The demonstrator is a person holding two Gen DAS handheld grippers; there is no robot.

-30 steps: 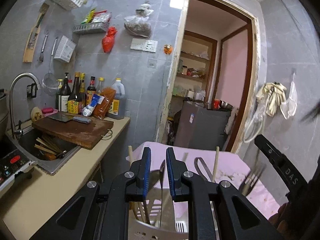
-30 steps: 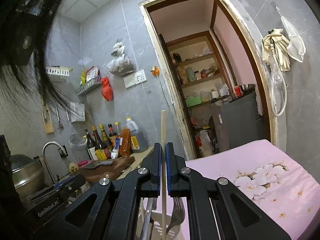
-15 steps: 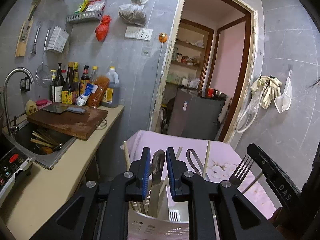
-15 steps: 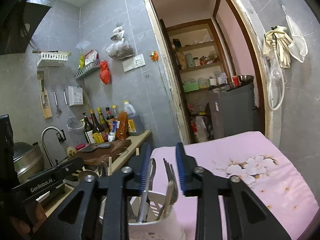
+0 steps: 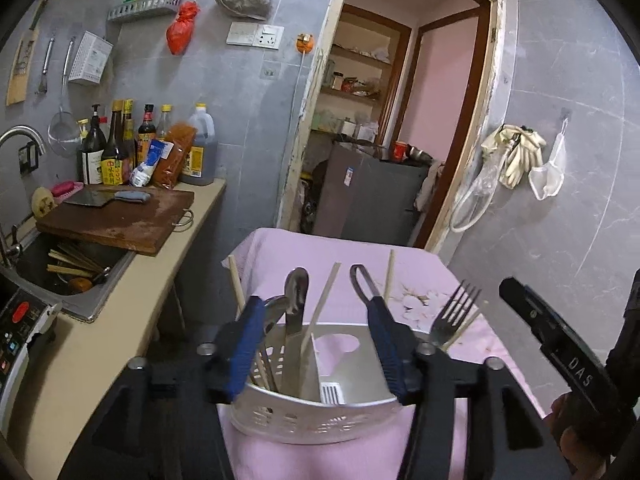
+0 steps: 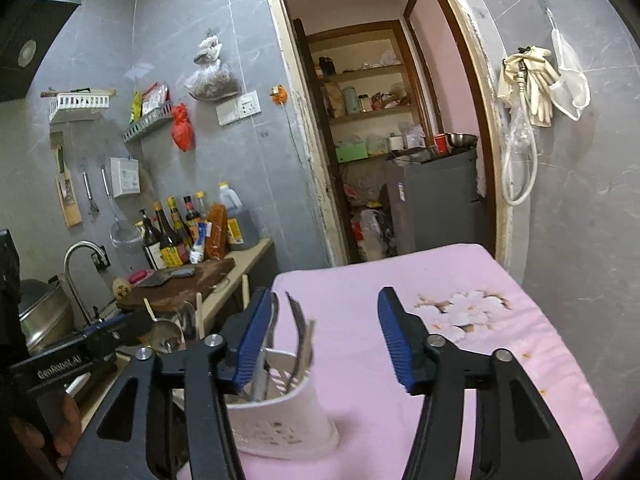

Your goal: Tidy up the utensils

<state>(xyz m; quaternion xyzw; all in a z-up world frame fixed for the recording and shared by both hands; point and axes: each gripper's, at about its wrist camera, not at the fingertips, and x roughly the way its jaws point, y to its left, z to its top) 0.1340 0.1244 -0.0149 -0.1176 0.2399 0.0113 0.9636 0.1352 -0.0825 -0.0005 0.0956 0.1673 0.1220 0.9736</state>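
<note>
A white slotted utensil holder (image 5: 304, 420) stands on the pink flowered cloth (image 5: 416, 264). It holds a table knife (image 5: 295, 304), several chopsticks (image 5: 322, 304), a fork (image 5: 454, 312) and a looped handle (image 5: 362, 284). My left gripper (image 5: 316, 344) is open and empty, its jaws spread just above the holder. My right gripper (image 6: 324, 340) is open and empty too, with the holder (image 6: 288, 420) below its left finger. The right gripper's body shows at the right edge of the left wrist view.
A counter (image 5: 120, 320) to the left carries a wooden cutting board (image 5: 116, 220) with a cleaver, bottles (image 5: 120, 148) and a sink (image 5: 68, 268) with chopsticks. A doorway (image 5: 384, 120) lies behind the table. The grey tiled wall (image 6: 580, 220) is close on the right.
My left gripper let go of the knife, now standing in the holder, and opened wide. My right gripper released its chopstick earlier and has opened further. Both grippers have drawn back.
</note>
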